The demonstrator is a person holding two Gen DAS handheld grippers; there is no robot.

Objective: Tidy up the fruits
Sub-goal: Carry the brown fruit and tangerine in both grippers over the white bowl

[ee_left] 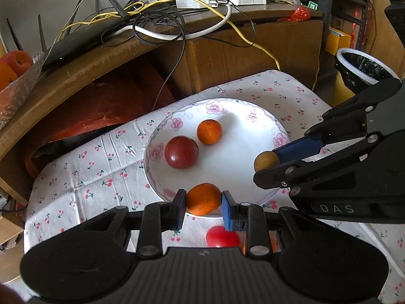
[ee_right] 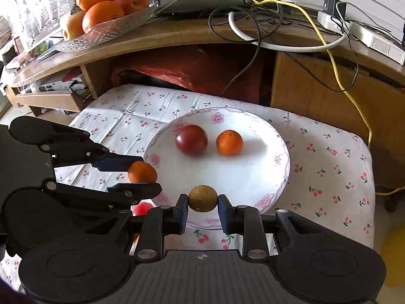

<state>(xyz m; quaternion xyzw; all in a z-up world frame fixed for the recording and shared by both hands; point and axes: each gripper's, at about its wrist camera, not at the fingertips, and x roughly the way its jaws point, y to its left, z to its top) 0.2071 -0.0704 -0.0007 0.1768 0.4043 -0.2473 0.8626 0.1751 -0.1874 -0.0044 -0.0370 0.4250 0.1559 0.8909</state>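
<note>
- Here the left gripper (ee_left: 203, 200) is clamped on an orange (ee_left: 203, 199), its two pads pressed against the fruit's sides; the orange hangs over the near rim of the plate (ee_left: 243, 177).
- The right gripper (ee_right: 203, 198) is clenched on a small yellow-brown fruit (ee_right: 202, 198); that fruit also sits above the plate's near edge, just beside the left gripper's orange.
- On the white, flower-rimmed plate lie a dark red fruit (ee_left: 181, 152) and a second orange (ee_left: 209, 131); the two rest near each other without touching, toward the far half of the plate.
- A bright red fruit (ee_left: 222, 236) lies on the cherry-print cloth (ee_left: 83, 167), close under the left gripper and partly hidden by it.
- Behind the cloth stands a wooden desk (ee_right: 157, 38); it carries a tangle of cables (ee_right: 265, 12) and a glass dish (ee_right: 106, 29) of oranges and apples.
</note>
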